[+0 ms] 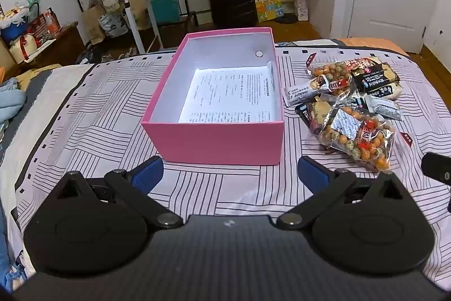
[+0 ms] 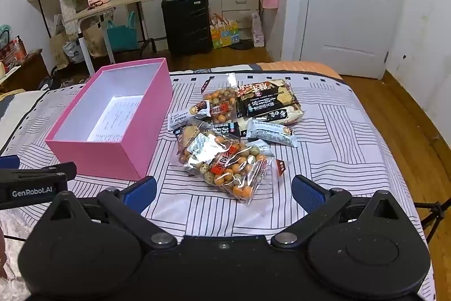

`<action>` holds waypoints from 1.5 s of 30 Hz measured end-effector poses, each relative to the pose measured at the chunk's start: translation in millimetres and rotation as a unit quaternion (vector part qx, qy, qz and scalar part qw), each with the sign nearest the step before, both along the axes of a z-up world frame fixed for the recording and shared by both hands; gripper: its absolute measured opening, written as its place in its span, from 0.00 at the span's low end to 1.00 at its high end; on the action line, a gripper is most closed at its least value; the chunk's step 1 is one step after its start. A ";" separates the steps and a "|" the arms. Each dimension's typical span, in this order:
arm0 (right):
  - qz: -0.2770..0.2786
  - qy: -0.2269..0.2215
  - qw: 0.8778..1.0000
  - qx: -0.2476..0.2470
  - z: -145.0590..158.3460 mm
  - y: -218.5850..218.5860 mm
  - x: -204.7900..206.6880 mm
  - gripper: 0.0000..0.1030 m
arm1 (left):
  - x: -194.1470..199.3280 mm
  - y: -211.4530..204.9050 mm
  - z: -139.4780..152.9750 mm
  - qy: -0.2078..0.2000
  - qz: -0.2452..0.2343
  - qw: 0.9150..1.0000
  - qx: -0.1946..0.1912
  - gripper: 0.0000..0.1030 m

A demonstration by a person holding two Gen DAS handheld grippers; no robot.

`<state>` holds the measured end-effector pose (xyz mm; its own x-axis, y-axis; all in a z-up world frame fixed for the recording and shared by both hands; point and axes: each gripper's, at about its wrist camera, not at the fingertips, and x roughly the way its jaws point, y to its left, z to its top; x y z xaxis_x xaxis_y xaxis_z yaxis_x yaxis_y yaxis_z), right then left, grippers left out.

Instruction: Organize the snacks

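Left wrist view: left claw [image 1: 229,174] wide open, nothing in it, hovering over bed [image 1: 84,109] before pink box [image 1: 217,137]. Right claw [image 2: 224,192] gaping too, snack packets [image 2: 234,129] heaped mid-bed beside box.

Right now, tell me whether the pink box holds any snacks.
No snacks inside. The pink box is open-topped and holds only a printed sheet; the snack packets all lie beside it on the bedspread.
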<state>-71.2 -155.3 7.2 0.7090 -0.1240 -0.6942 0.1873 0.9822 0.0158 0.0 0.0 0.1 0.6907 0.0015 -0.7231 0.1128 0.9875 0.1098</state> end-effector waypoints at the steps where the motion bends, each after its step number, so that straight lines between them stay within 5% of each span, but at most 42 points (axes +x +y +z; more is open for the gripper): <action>1: -0.001 -0.002 1.000 -0.002 0.2 2.3 0.5 1.00 | 0.0 0.0 0.3 -0.002 -0.001 1.000 -0.002 1.00; 10: 0.000 -0.005 1.000 -0.007 -3.3 0.3 -1.7 1.00 | -6.7 3.6 10.2 -0.023 0.000 0.999 -0.030 0.97; 45: -0.002 0.001 1.000 -0.029 -6.5 2.9 0.5 1.00 | -6.0 12.7 -2.9 -0.014 0.007 0.999 -0.031 1.00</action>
